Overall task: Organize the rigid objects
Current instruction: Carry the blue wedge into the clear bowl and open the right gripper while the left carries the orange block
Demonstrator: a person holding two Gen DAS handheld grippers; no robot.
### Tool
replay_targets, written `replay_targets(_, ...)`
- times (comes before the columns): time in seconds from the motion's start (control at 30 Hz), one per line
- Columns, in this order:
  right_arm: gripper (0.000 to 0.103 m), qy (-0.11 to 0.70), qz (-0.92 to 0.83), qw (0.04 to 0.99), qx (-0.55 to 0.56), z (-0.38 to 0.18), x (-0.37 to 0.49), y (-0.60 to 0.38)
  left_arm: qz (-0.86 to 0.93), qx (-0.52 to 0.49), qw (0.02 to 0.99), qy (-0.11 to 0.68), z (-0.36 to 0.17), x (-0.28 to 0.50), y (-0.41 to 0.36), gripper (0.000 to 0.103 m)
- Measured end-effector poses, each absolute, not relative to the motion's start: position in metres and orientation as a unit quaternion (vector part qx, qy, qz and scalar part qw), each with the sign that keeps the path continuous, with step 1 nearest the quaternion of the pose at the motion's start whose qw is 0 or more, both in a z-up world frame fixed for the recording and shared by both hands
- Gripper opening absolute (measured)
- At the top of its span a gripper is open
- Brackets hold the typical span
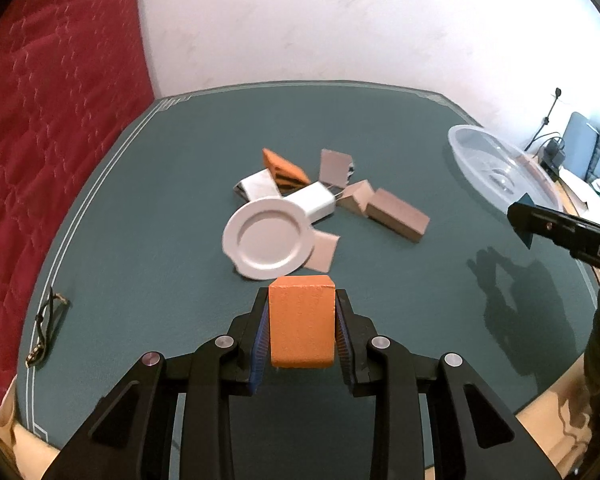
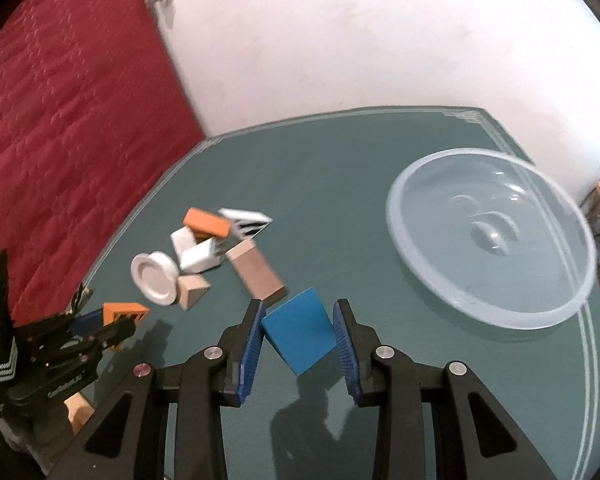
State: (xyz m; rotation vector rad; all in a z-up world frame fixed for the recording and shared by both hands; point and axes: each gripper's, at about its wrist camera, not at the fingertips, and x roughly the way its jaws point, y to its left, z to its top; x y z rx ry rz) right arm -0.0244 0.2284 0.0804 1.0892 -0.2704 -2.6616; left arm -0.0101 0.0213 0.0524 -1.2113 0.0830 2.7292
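Orange block [image 1: 302, 326] points lengthwise along left fingers [image 1: 342, 328].

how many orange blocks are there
2. One orange block is clamped in the left gripper above the table. The other orange block lies atop the pile, behind the white plate. More could be hidden under the pile.

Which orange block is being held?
The plain orange block, clamped in the left gripper. The other orange block lies in the pile on the table.
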Motion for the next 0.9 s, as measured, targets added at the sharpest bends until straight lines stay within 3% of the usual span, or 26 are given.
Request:
replay_targets(0.53, 0.037, -0.138, -0.934, 0.006, 0.33, 0.099, -0.035, 0.333, 0.913, -0.389, 0.118, 0.03, 0.073, -0.01, 0.075, 0.031)
replay_targets(0.9, 0.037, -0.137, -0.928, -0.047, 0.343, 0.076, -0.061, 0.368, 0.916, -0.373, 0.143, 0.038, 0.092, -0.008, 0.108, 0.031)
